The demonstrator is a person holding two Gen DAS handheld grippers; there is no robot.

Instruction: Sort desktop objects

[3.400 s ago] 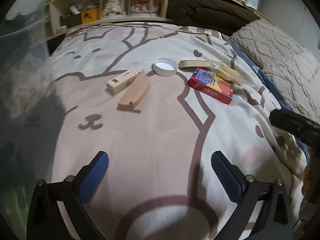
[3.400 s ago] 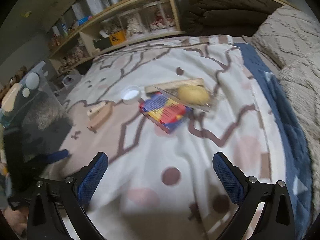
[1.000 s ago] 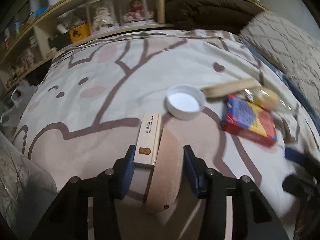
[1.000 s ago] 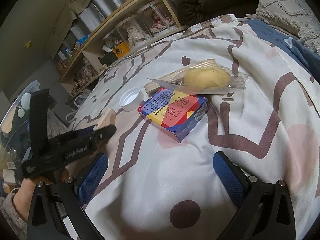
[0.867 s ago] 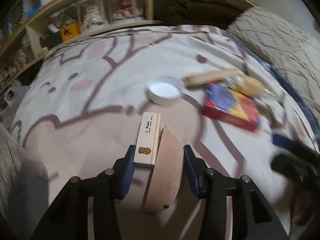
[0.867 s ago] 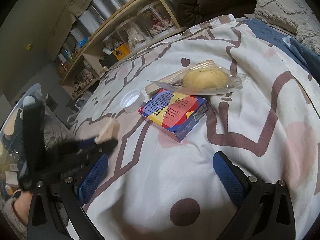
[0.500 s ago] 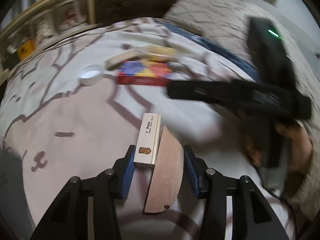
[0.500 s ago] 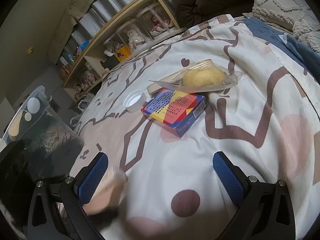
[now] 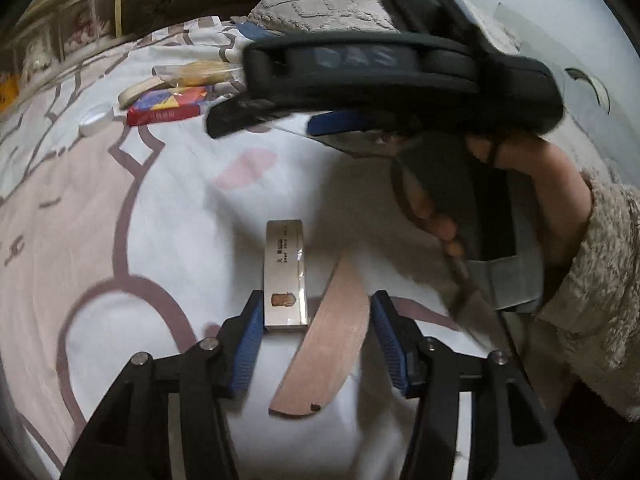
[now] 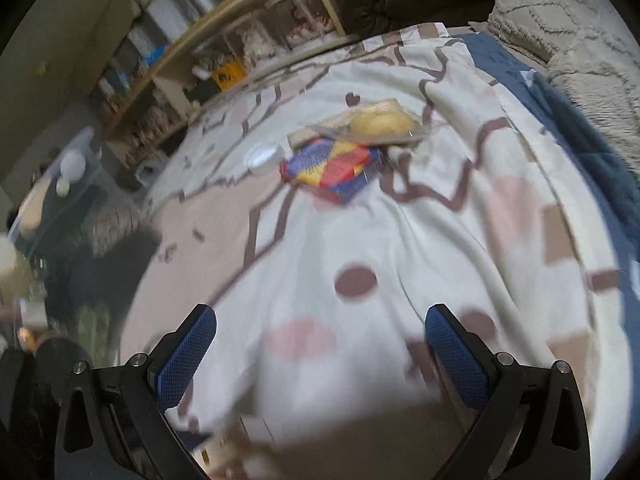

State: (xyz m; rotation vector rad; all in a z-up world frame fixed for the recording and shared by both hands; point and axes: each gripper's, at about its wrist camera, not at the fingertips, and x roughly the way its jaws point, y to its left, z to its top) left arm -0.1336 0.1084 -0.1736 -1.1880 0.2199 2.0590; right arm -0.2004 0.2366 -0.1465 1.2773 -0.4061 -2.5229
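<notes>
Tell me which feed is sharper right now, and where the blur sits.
Left wrist view: white box and wooden piece between the fingers are crisp; the other gripper's body smears. Right wrist view: motion-blurred throughout, colourful box soft, bottom edge unreadable.

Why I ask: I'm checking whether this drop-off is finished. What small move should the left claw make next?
Probably open the left claw a little wider and draw it straight back. The white box and the wooden piece lie on the blanket between its pads with a gap between them, so they look loose rather than clamped.
</notes>
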